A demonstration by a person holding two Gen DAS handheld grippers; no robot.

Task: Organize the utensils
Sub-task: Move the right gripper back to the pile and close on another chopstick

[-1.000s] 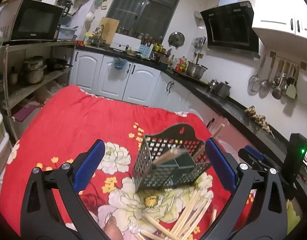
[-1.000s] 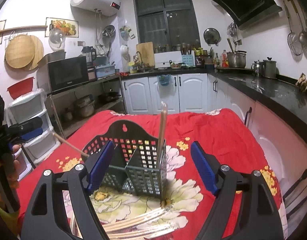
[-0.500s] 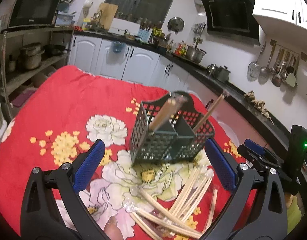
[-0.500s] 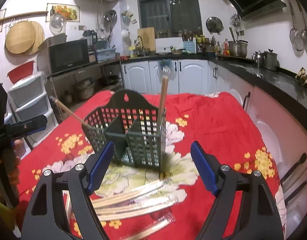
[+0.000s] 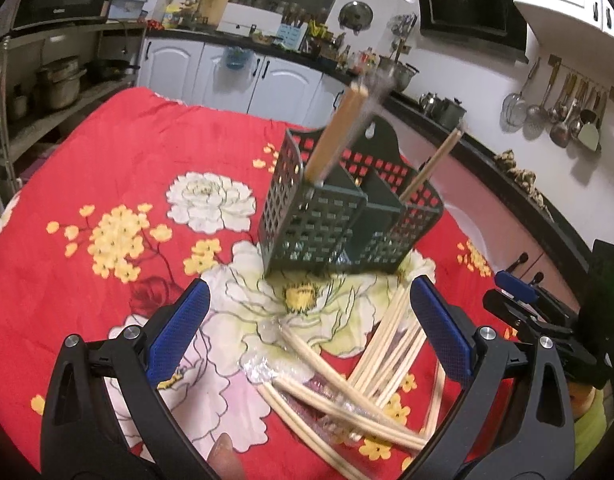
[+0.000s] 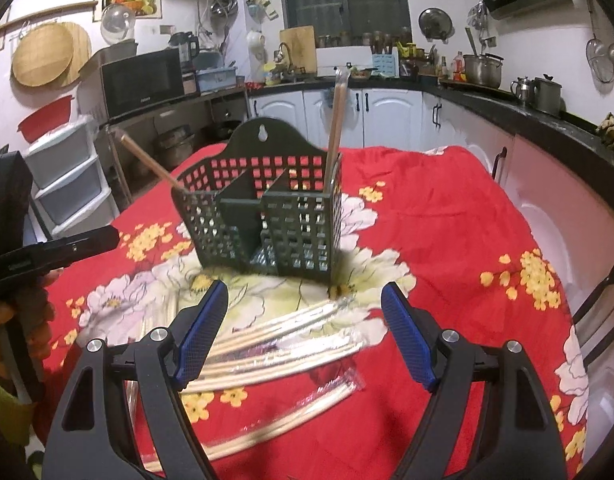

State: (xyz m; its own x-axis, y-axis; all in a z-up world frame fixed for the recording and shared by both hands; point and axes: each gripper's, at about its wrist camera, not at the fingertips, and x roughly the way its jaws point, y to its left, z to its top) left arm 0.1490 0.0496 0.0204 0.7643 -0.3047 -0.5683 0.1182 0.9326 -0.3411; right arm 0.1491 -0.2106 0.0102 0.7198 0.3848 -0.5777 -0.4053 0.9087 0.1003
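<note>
Red tablecloth (image 6: 447,216), caddy (image 6: 267,216) holding chopsticks (image 6: 335,132)

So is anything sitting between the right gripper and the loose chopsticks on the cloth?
Nothing visible. The right gripper is open and empty, and the loose chopsticks lie directly below its jaws on the red cloth. The green holder stands beyond them, not in between.

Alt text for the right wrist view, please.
Open right gripper hovers over wrapped chopsticks on a red floral cloth. Beyond stands a dark holder with two chopsticks sticking out; the left gripper shows at the left edge.
</note>
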